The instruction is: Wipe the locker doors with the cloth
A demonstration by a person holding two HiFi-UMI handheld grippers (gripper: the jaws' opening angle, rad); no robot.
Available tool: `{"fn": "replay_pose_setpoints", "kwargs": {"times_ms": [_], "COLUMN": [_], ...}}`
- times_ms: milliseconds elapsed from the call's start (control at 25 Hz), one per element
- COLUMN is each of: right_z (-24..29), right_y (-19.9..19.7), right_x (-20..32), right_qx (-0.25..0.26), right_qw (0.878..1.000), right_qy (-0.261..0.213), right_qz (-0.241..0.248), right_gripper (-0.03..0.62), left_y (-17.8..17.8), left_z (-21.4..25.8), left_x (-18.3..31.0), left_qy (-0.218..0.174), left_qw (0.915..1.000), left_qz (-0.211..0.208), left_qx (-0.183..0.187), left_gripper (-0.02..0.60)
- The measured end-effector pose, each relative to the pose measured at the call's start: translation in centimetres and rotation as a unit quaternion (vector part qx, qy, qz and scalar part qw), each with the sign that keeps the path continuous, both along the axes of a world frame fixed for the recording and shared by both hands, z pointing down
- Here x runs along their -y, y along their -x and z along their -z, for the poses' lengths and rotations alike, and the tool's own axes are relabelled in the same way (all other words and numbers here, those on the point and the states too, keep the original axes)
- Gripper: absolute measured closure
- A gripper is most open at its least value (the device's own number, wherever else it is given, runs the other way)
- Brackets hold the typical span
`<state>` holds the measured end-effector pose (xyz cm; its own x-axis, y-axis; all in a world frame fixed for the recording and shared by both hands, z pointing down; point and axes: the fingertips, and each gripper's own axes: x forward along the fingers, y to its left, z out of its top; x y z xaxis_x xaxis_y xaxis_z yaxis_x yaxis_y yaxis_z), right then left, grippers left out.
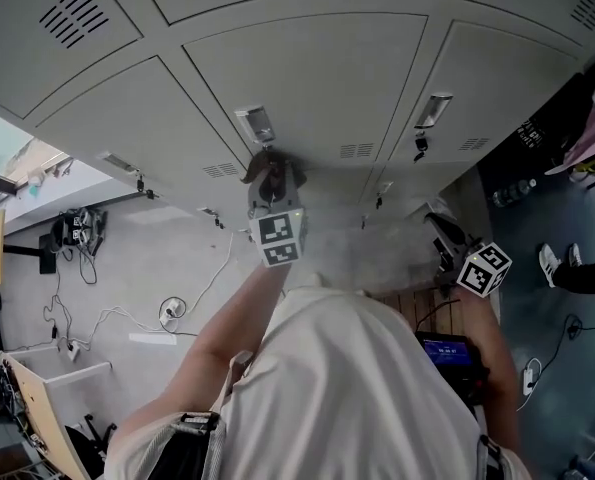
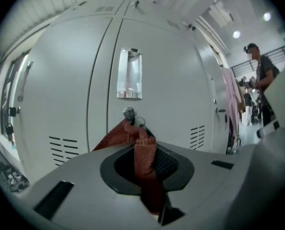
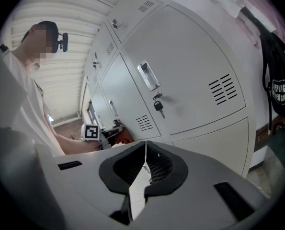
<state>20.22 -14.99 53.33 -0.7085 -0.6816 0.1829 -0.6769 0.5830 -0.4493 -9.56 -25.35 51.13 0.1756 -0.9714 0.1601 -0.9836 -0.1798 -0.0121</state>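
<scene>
A red-brown cloth (image 2: 144,152) is pinched between the jaws of my left gripper (image 2: 143,143), its free end bunched against the grey locker door (image 2: 171,75) just below the key lock (image 2: 129,112) and the metal handle (image 2: 129,74). In the head view the left gripper (image 1: 270,183) presses the cloth (image 1: 262,168) to the middle door (image 1: 317,88). My right gripper (image 1: 445,230) hangs lower right, away from the doors, shut with nothing in it. In the right gripper view its jaws (image 3: 145,145) meet, and the left gripper (image 3: 104,134) with the cloth (image 3: 124,139) shows beyond them.
A neighbouring door carries a key (image 3: 157,104) and a handle (image 3: 148,75). A black bag (image 3: 279,90) hangs at the right. Pink clothing (image 2: 231,104) and a person (image 2: 262,75) stand further along the lockers. Cables (image 1: 167,313) lie on the floor at the left.
</scene>
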Motion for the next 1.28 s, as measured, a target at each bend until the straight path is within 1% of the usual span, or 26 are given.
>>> {"fn": "replay_pose_setpoints", "kwargs": {"times_ms": [40, 120, 280, 400, 480, 560, 640, 720, 800, 880, 960, 1040, 1120, 1280], "right_z": [0.0, 0.2, 0.3, 0.0, 0.0, 0.1, 0.1, 0.2, 0.3, 0.4, 0.5, 0.6, 0.6, 0.1], "right_y": [-0.1, 0.0, -0.6, -1.5, -2.0, -2.5, -3.3, -4.4, -5.4, -6.2, -6.6, -6.6, -6.1, -4.1], "right_x": [-0.1, -0.3, -0.7, -1.0, -1.3, -1.8, -2.2, -2.7, -3.2, -3.4, -3.4, -3.0, -2.4, -1.2], "right_qx": [0.0, 0.001, 0.001, 0.003, 0.003, 0.002, 0.002, 0.003, 0.005, 0.007, 0.009, 0.012, 0.016, 0.017], "right_qw": [1.0, 1.0, 1.0, 1.0, 1.0, 1.0, 0.999, 0.999, 0.998, 0.997, 0.997, 0.997, 0.998, 0.999], "right_qy": [0.0, -0.003, -0.005, -0.002, -0.002, -0.003, -0.004, -0.005, -0.005, -0.006, -0.006, -0.008, -0.008, -0.004], "right_qz": [-0.001, 0.001, -0.003, -0.014, -0.02, -0.026, -0.037, -0.05, -0.062, -0.071, -0.074, -0.072, -0.064, -0.033], "right_gripper": [0.577, 0.577, 0.577, 0.577, 0.576, 0.577, 0.576, 0.577, 0.577, 0.577, 0.577, 0.577, 0.577, 0.576], "left_y": [-1.1, -3.5, -6.8, -10.4, -13.4, -16.8, -19.9, -22.1, -23.2, -23.3, -22.1, -20.0, -17.5, -12.8], "left_z": [0.3, 0.9, 2.0, 2.6, 3.2, 3.7, 3.6, 3.1, 3.2, 4.4, 6.6, 8.4, 9.4, 9.8], "left_x": [0.1, 0.4, 0.9, 1.2, 1.4, 1.6, 1.8, 2.0, 2.1, 2.0, 1.9, 1.6, 1.4, 1.0], "left_qy": [-0.004, -0.01, -0.024, -0.029, -0.039, -0.046, -0.044, -0.036, -0.034, -0.046, -0.07, -0.089, -0.099, -0.101], "left_qw": [0.9998, 0.9992, 0.9983, 0.9948, 0.9897, 0.9819, 0.9732, 0.967, 0.9639, 0.9641, 0.9677, 0.9717, 0.9747, 0.981], "left_qz": [-0.004, -0.025, -0.049, -0.097, -0.137, -0.181, -0.22, -0.243, -0.252, -0.249, -0.231, -0.21, -0.192, -0.148], "left_qx": [-0.017, -0.029, -0.022, -0.002, 0.015, 0.032, 0.049, 0.067, 0.079, 0.081, 0.071, 0.062, 0.057, 0.075], "left_gripper": [0.543, 0.543, 0.543, 0.543, 0.543, 0.543, 0.543, 0.543, 0.543, 0.543, 0.543, 0.543, 0.543, 0.543]}}
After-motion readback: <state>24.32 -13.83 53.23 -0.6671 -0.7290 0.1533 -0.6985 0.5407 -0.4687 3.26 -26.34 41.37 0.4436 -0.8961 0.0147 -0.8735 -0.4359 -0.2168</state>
